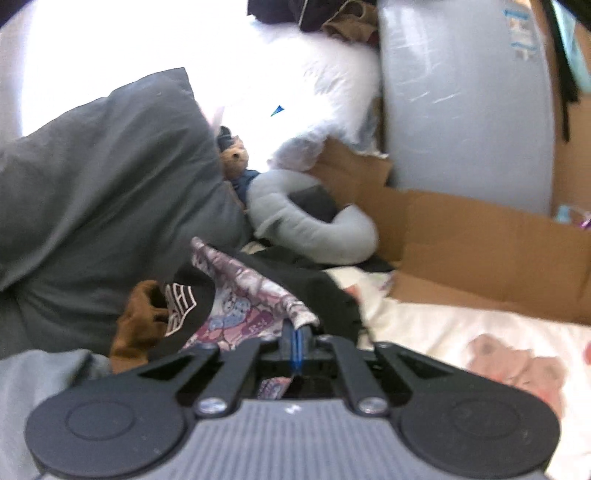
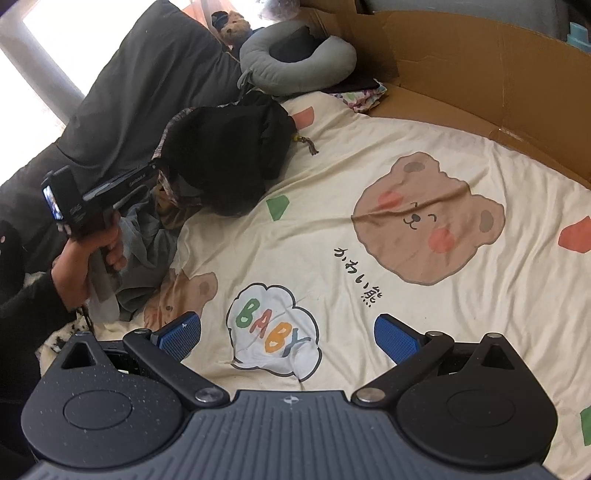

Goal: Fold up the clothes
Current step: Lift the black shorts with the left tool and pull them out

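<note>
My left gripper (image 1: pixel 295 347) is shut on an edge of a purple-and-pink patterned garment (image 1: pixel 243 295), which rises from the pads over a black garment (image 1: pixel 303 284). Seen from the right wrist, a hand (image 2: pixel 92 247) holds that left gripper (image 2: pixel 157 171) at the clothes pile, where the black garment (image 2: pixel 229 155) lies on top and a grey garment (image 2: pixel 144 251) sits below. My right gripper (image 2: pixel 288 334) hangs open over the cream bear-print sheet (image 2: pixel 369 258), with nothing between its blue pads (image 2: pixel 181 334).
A dark grey pillow (image 2: pixel 147 74) lines the left side. A grey neck pillow (image 2: pixel 295 59) and a teddy bear (image 2: pixel 232 24) lie at the back, with folded clothes (image 2: pixel 362 94) beside them. Cardboard (image 2: pixel 480 74) borders the right. A black cap (image 1: pixel 181 306) and a brown item (image 1: pixel 136 325) sit in the pile.
</note>
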Demonstrator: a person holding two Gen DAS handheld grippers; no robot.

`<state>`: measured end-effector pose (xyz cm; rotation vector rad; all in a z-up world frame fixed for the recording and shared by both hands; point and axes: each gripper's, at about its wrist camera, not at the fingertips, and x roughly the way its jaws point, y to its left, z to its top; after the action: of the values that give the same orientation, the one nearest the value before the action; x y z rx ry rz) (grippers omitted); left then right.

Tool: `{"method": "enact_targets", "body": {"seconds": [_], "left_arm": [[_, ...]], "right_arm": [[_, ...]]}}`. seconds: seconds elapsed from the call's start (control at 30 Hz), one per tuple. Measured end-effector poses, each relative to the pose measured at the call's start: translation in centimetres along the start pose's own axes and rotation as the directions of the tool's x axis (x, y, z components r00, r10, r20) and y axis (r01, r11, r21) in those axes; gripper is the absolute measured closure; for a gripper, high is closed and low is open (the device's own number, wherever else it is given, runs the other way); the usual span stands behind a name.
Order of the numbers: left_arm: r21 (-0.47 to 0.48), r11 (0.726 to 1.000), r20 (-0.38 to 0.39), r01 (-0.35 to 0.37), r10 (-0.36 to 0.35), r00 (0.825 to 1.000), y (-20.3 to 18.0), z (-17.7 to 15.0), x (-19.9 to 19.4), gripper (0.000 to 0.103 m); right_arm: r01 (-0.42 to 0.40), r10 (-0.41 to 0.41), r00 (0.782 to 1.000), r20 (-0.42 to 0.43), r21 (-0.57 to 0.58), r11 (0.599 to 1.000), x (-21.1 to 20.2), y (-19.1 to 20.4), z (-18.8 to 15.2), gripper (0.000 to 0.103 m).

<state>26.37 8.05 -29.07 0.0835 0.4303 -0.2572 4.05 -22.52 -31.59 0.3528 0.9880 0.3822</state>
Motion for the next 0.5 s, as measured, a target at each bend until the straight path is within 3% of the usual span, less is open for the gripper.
{"method": "enact_targets", "body": {"seconds": [0.5], "left_arm": [[-0.064, 0.978, 0.032, 0.198, -0.196, 0.980, -6.5, -0.6, -3.5, 0.103]], "right_arm": [[-0.039, 0.038, 0.998, 0.040, 0.026, 0.999, -0.5, -0.8, 0.6, 0.000]]}}
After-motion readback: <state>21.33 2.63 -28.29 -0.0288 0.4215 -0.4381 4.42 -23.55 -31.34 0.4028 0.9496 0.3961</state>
